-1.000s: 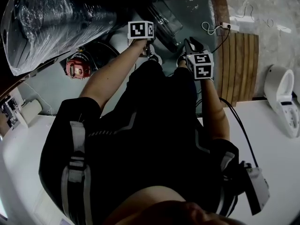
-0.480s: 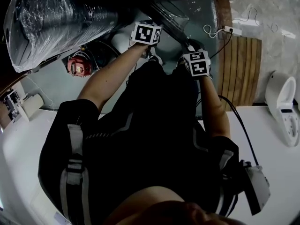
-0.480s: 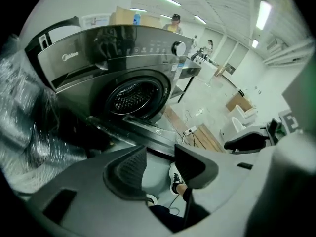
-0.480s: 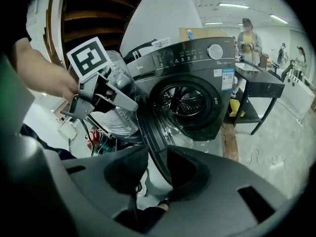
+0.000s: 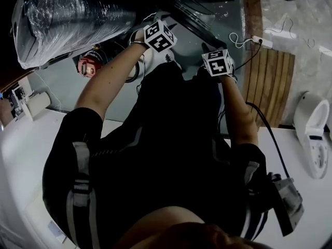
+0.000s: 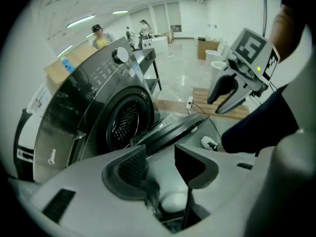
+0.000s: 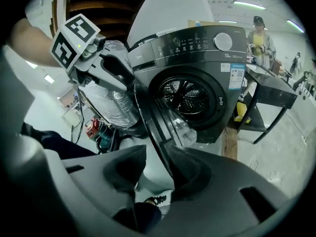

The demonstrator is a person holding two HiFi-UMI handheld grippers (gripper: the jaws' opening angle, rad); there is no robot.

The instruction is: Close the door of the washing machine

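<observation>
The right gripper (image 7: pixel 159 166) has just been opening its jaws, and the edge of the open door (image 7: pixel 150 115) runs down between them (nearer the right-hand one). Behind stands the dark washing machine (image 7: pixel 224 70), its drum (image 7: pixel 187 95) exposed. The left gripper (image 7: pixel 121 75) hovers near the door's upper edge.

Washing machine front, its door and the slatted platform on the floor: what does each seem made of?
Washing machine front: dark grey, glossy, light streaks on it; painted metal or plastic, can't tell. Door: dark surround, likely plastic, round a clear bulging window, probably glass. Slatted platform: brown parallel planks, apparently wood.
</observation>
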